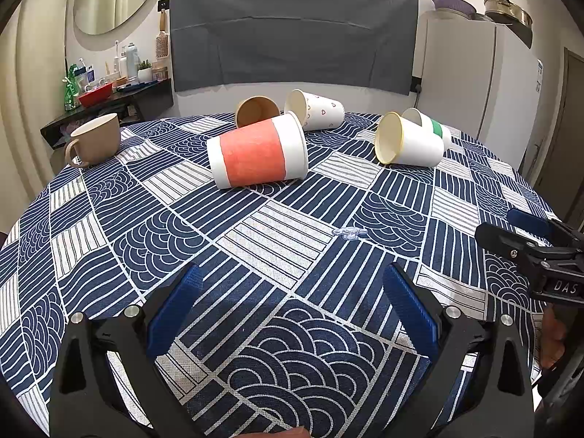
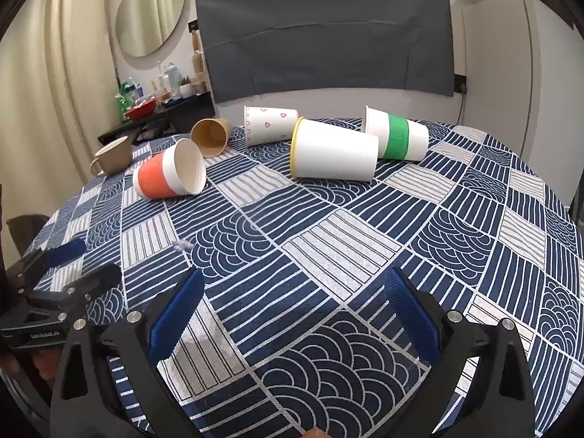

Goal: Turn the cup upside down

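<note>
Several paper cups lie on their sides at the far part of the table: an orange-banded cup (image 1: 255, 155) (image 2: 169, 175), a brown cup (image 1: 255, 111) (image 2: 211, 140), a heart-print cup (image 1: 315, 109) (image 2: 270, 124), a yellow-rimmed white cup (image 1: 408, 142) (image 2: 334, 153) and a green-banded cup (image 1: 432, 127) (image 2: 398, 138). My left gripper (image 1: 292, 281) is open and empty over the near cloth; it also shows in the right wrist view (image 2: 78, 261). My right gripper (image 2: 294, 284) is open and empty, and it shows at the right edge of the left wrist view (image 1: 507, 224).
A beige mug (image 1: 96, 138) (image 2: 113, 155) stands upright at the table's far left edge. The table (image 1: 292, 233) has a blue-and-white patterned cloth. A small clear scrap (image 1: 348, 233) lies mid-table. A cluttered shelf (image 1: 109, 91) and a white fridge (image 1: 474, 73) stand behind.
</note>
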Available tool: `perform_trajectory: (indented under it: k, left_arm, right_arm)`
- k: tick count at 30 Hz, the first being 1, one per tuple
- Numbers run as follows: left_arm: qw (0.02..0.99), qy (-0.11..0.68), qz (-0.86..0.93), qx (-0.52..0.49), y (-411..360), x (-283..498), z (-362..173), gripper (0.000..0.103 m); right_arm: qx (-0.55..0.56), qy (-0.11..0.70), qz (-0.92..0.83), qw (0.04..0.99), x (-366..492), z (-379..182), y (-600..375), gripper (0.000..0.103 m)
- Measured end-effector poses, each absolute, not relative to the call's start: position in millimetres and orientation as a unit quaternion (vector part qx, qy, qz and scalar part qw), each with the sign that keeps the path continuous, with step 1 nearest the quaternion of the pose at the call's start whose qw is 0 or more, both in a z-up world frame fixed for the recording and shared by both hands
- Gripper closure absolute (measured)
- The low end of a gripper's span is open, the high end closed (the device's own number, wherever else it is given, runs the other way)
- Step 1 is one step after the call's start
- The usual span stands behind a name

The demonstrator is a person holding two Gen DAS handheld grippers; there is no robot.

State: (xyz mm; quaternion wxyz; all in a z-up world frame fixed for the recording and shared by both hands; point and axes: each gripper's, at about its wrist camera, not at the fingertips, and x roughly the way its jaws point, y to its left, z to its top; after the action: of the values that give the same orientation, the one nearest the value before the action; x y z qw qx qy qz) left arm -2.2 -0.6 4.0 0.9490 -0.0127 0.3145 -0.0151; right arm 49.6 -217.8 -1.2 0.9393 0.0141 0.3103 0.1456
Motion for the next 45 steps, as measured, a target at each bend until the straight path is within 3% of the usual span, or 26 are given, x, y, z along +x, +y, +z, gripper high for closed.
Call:
perform_trajectory:
  k: [16, 26, 41, 43, 44, 45]
  left_arm:
    - [0.959, 0.283, -0.007, 0.002, -3, -13, 7, 0.006]
    - [0.951, 0.302, 0.024, -0.052, 16, -7, 5, 0.006]
    - [0.937, 0.330, 0.031, -0.109, 34, 2, -2, 0.006]
    - [0.937, 0.330, 0.028, -0.108, 34, 2, -1, 0.006]
    - [0.937, 0.330, 0.026, -0.108, 34, 2, -1, 0.006]
    - [0.937, 0.331, 0.024, -0.108, 33, 3, -1, 0.006]
  right_arm:
    - [0.029, 0.366, 0.177, 0.913, 69, -9, -216, 0.008]
    - [0.046, 0.407, 0.207, 0.888, 103, -5, -217, 0.008]
    - [-0.004, 0.426, 0.349, 0.835, 178, 24, -118, 0.009]
    - [-0.008, 0.427, 0.364, 0.828, 185, 22, -107, 0.016]
    - [-0.009, 0.427, 0.370, 0.825, 189, 22, -101, 0.031]
    - [-0.009, 0.429, 0.377, 0.821, 193, 21, -95, 0.033]
